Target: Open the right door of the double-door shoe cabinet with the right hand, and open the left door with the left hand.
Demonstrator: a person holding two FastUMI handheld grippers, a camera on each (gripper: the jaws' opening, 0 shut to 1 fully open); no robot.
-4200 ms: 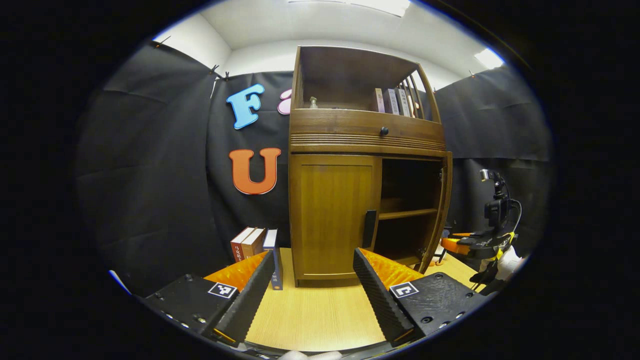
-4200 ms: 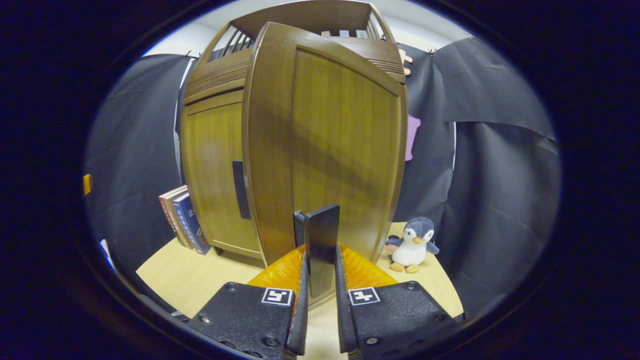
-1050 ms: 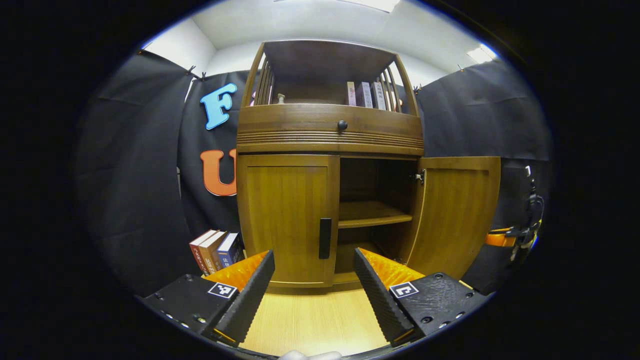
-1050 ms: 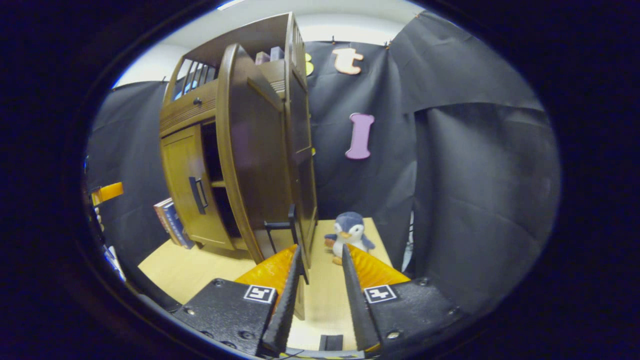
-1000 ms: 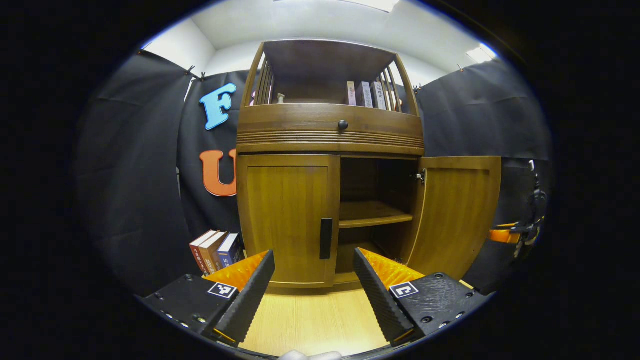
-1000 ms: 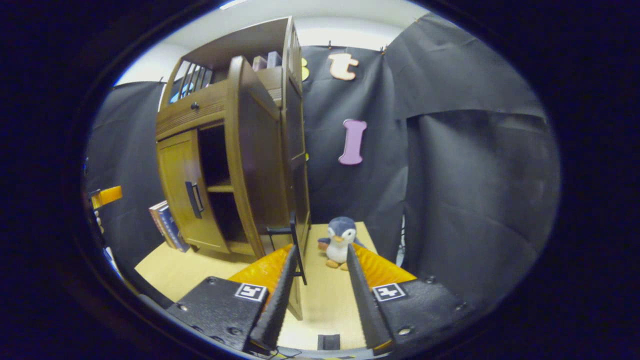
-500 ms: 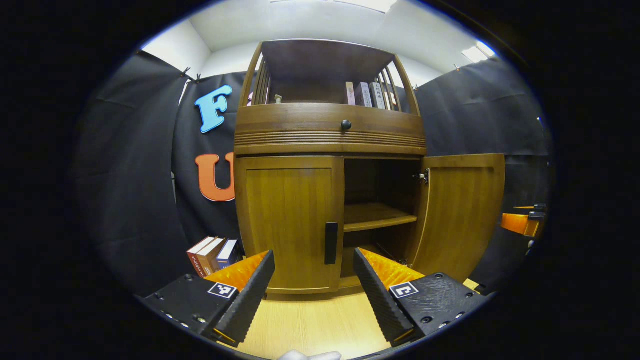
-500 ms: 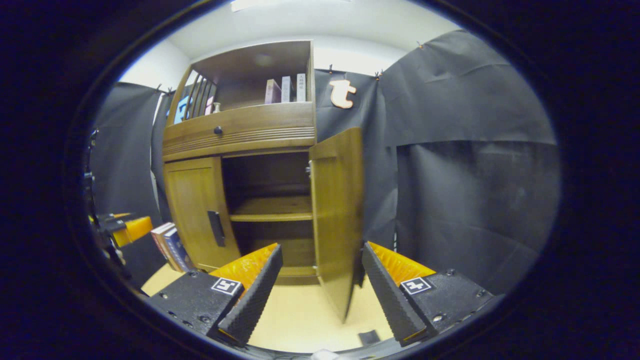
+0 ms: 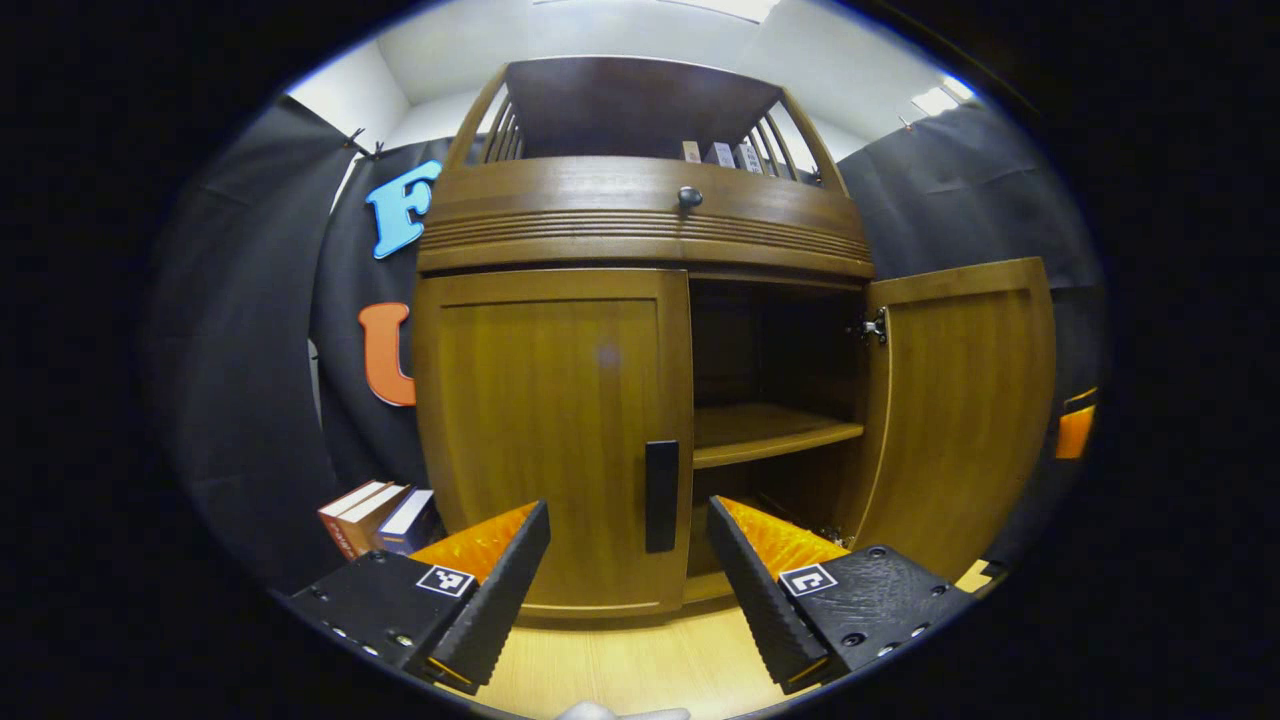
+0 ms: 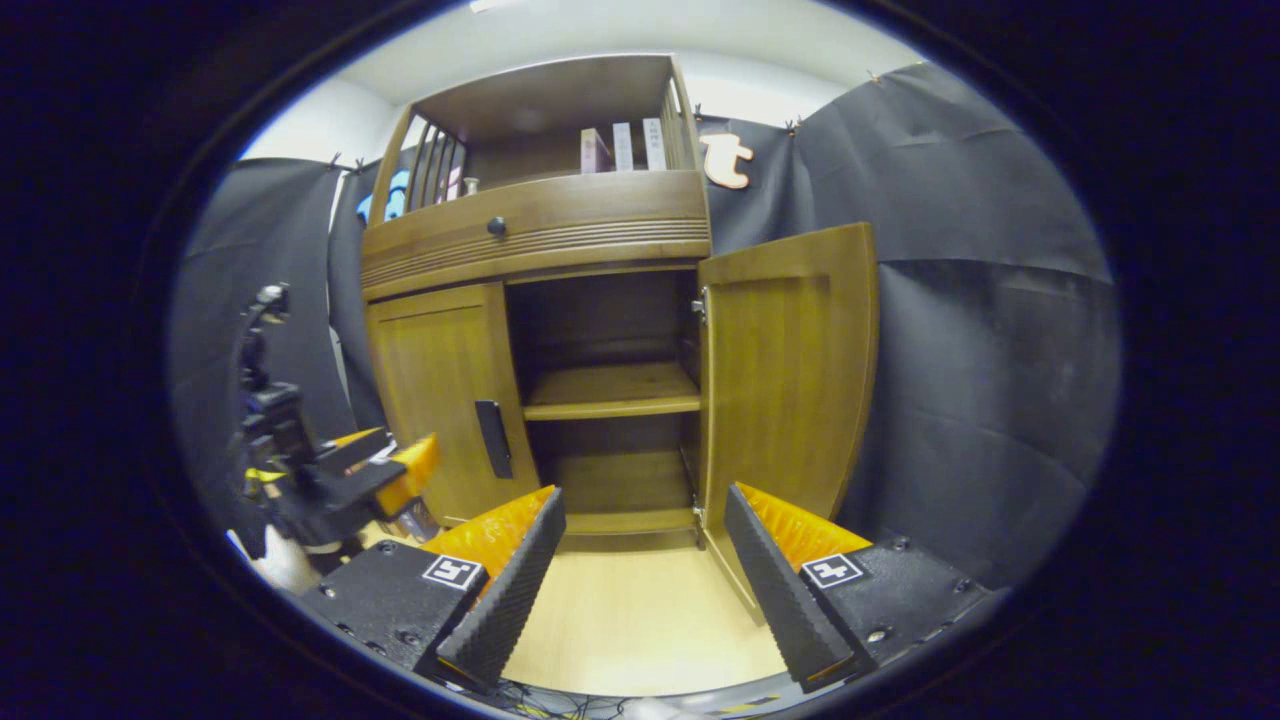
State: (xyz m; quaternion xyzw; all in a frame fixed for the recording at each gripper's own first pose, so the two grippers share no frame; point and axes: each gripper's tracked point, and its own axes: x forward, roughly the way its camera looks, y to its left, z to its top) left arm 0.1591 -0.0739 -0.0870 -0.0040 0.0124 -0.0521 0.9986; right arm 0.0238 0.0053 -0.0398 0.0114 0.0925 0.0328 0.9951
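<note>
The wooden shoe cabinet (image 9: 640, 215) stands close ahead in the left gripper view. Its left door (image 9: 555, 430) is closed, with a dark vertical handle (image 9: 661, 496) at its inner edge. Its right door (image 9: 960, 400) is swung wide open, baring the inner shelf (image 9: 765, 435). My left gripper (image 9: 628, 570) is open, its fingers either side of and just short of the handle. My right gripper (image 10: 645, 570) is open with nothing in it, in front of the open compartment (image 10: 605, 400) and the right door (image 10: 790, 370). The left gripper (image 10: 385, 470) also shows at the left in the right gripper view, near the left door's handle (image 10: 492, 438).
Books (image 9: 375, 510) stand on the light wooden tabletop (image 9: 620, 665) left of the cabinet. More books (image 10: 625, 145) and a small bottle (image 10: 470, 186) sit on the cabinet's top shelf, above a drawer knob (image 9: 688, 197). Black cloth hangs behind and to both sides.
My right gripper let go of the right door's handle, opened and drew back to face the cabinet front. My left gripper moved in closer to the left door's handle.
</note>
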